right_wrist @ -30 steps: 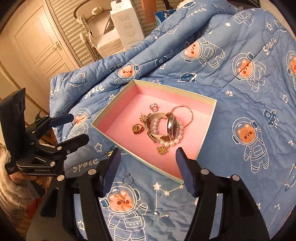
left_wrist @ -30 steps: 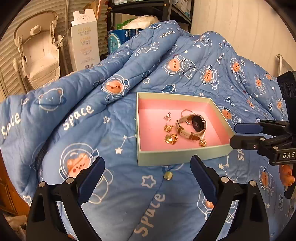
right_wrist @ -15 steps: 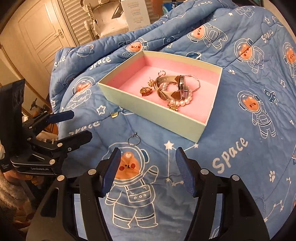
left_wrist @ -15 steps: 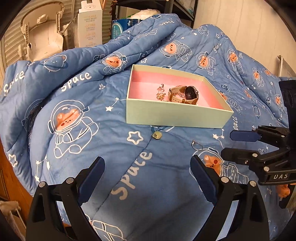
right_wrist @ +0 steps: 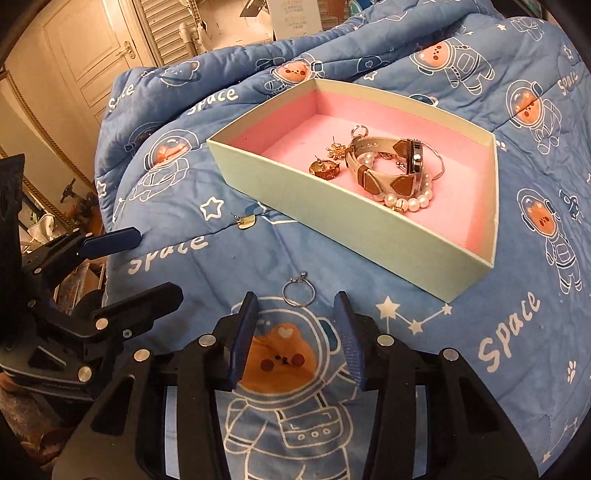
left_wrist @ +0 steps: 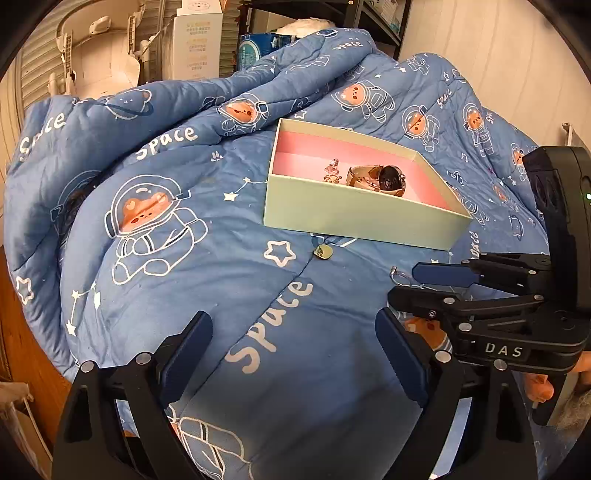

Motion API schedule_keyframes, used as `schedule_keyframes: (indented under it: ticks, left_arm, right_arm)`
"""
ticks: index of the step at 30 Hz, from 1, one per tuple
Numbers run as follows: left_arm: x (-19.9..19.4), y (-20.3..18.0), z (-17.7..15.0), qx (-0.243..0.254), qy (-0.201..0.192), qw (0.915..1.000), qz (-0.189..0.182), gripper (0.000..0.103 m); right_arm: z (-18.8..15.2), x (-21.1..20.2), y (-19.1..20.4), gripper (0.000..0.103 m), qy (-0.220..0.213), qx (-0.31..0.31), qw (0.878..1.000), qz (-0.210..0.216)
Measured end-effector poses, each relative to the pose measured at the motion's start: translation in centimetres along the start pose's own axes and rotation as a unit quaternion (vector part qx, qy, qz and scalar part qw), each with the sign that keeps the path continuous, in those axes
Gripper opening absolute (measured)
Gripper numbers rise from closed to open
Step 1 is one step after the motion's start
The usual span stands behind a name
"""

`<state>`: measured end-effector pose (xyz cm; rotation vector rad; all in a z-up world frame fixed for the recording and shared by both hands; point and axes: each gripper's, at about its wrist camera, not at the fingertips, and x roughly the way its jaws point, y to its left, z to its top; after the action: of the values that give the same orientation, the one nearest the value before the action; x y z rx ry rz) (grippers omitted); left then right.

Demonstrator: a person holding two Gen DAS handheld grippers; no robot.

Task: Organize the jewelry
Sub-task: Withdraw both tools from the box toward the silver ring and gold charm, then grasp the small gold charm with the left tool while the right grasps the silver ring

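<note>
A pale green box with pink lining (right_wrist: 332, 206) (left_wrist: 354, 218) sits on the blue space-print quilt. It holds a watch (right_wrist: 399, 166) (left_wrist: 388, 179), a pearl bracelet (right_wrist: 410, 201), gold earrings (right_wrist: 325, 168) and a small ring (right_wrist: 359, 130). A silver ring (right_wrist: 298, 291) (left_wrist: 397, 273) lies on the quilt just ahead of my right gripper (right_wrist: 297, 328), which is open, its fingers either side of it and a little short. A gold earring (right_wrist: 246, 220) (left_wrist: 323, 252) lies by the box's front wall. My left gripper (left_wrist: 293, 350) is open and empty.
The quilt (left_wrist: 184, 229) bulges up behind the box. A white carton (left_wrist: 195, 40), a white plastic seat (left_wrist: 99, 55) and a dark shelf (left_wrist: 332, 14) stand beyond it. A door (right_wrist: 88, 55) is at the left. The quilt drops off at the left edge.
Both grippers have pulled back and dropped low toward the quilt. My right gripper has narrowed and closed in on the silver ring. The left gripper stays wide open.
</note>
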<state>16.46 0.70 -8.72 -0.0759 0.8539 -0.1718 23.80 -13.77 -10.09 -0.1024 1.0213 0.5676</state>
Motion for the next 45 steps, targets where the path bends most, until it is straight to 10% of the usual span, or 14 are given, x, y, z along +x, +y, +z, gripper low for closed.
schedule_keyframes:
  ticks: [7,32,45]
  left_arm:
    - [0.5,0.0,0.2,0.003,0.001,1.0000,0.007,0.077]
    - [5.7,-1.7,4.4,0.004,0.035,0.9987,-0.036,0.014]
    - [4.8,-1.5,3.4,-0.014,0.029,0.9982,-0.050,0.014]
  right_arm:
    - [0.2,0.6,0.0,0.020,-0.001,0.000,1.000,-0.012]
    - [-1.8,-1.3,-1.9,0.020,-0.004,0.039,0.999,-0.007]
    - [-2.0,-1.4,-1.7,0.020,-0.006,0.040,0.999,-0.009]
